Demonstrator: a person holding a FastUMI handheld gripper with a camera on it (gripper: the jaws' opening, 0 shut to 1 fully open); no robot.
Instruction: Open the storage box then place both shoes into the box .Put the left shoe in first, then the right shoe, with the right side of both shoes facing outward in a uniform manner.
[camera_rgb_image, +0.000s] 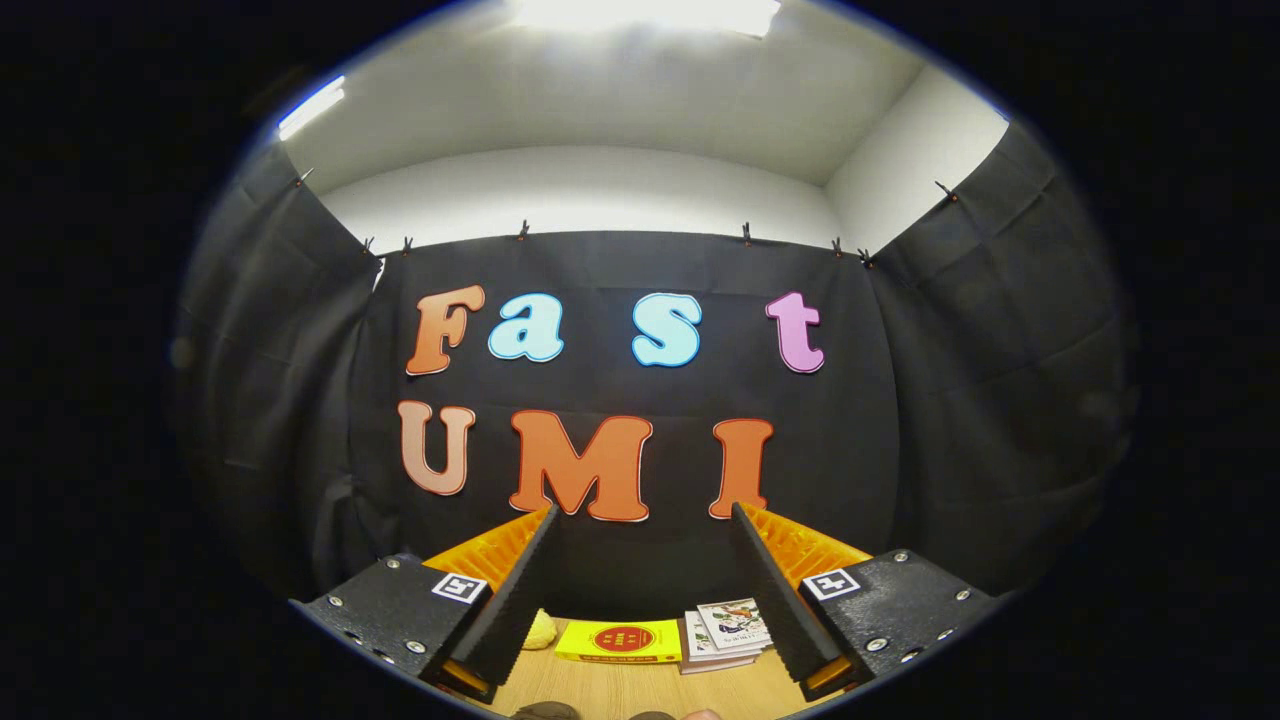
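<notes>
My gripper (640, 515) is held high and level, facing the booth's black back wall. Its two fingers stand wide apart with nothing between them, so it is open. At the very bottom, under the fingers, the tops of dark rounded things (545, 711) just peek in; I cannot tell whether they are the shoes.
A wooden table (620, 690) lies below the fingers. Against the back wall rest a yellow book (620, 641), a small stack of white booklets (728, 632) and a pale yellow lump (541, 630) beside the left finger. Black cloth walls close in both sides.
</notes>
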